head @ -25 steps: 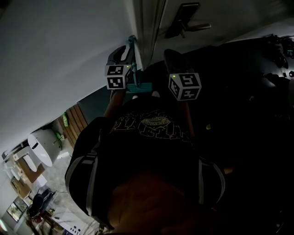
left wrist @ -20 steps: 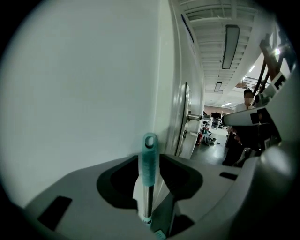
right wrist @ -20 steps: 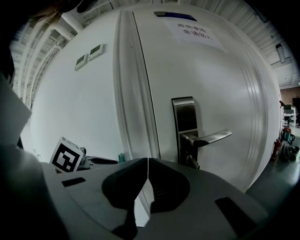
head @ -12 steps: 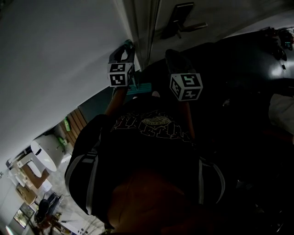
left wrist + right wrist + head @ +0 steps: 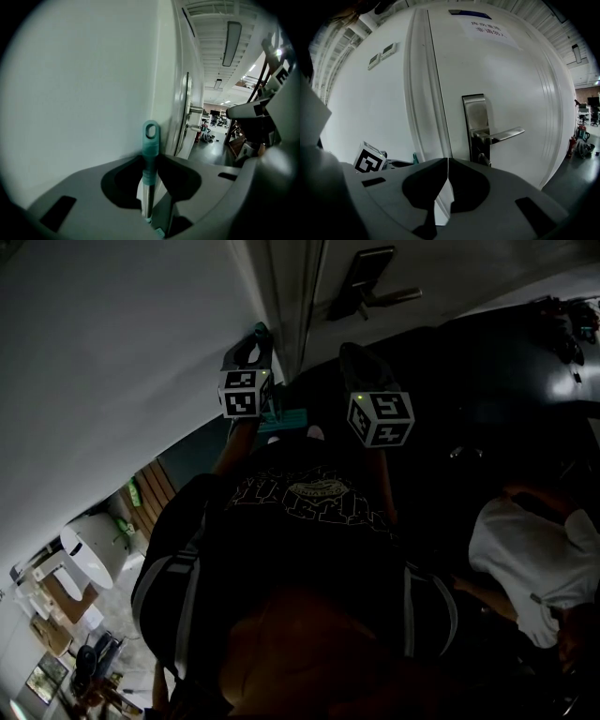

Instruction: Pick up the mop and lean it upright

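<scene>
The mop stands upright against the white wall (image 5: 84, 93). Its teal looped handle end (image 5: 150, 138) rises between the jaws in the left gripper view. In the head view the handle tip (image 5: 261, 331) and the teal mop head (image 5: 286, 418) show by the door frame. My left gripper (image 5: 150, 161) (image 5: 253, 345) has just been closing, and its jaw tips sit against the handle on both sides. My right gripper (image 5: 448, 161) (image 5: 352, 357) hangs a little to the right of the mop, facing the door, shut with nothing in it.
A white door (image 5: 511, 84) with a metal lever handle (image 5: 499, 135) (image 5: 375, 292) stands just right of the mop, and its frame (image 5: 424, 93) runs beside the wall. A person in a white shirt (image 5: 534, 554) is at the lower right. The floor around is dark.
The person in the white shirt has come into view at the lower right. My left gripper sits slightly nearer the wall than a second ago. The right gripper has stayed put.
</scene>
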Demonstrator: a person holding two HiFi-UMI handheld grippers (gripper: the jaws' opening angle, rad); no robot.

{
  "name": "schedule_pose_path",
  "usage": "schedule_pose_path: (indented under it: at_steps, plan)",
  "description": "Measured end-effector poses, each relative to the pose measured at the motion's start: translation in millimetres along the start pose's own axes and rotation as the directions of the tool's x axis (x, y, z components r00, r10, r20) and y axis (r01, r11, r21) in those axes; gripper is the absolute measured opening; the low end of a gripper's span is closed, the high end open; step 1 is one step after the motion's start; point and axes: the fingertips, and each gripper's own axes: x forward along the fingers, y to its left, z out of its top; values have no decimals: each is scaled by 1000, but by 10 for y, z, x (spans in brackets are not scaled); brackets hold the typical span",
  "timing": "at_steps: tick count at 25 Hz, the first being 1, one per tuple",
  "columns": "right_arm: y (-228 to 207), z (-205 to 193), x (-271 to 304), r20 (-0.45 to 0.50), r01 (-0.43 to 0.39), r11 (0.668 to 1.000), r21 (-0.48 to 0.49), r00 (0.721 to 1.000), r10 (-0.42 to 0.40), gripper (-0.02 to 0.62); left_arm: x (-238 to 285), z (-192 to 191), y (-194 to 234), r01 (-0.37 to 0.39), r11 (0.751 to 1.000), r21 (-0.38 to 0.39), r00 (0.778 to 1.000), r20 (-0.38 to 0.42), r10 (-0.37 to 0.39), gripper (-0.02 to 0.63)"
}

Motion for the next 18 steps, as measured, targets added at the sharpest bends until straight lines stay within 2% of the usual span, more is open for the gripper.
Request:
schedule_pose_path:
  at_steps: [12,18]
  plan:
    - [-82,-66,-68,-3,-18,1000,3,1000,18,20,7,-38,-124,4,1000,28,1000,12,-4,145]
    - [32,-92,-53,-11,-44,999,-6,999,44,20,-146,-88,-84,-10,1000,15,1000,21,10,144]
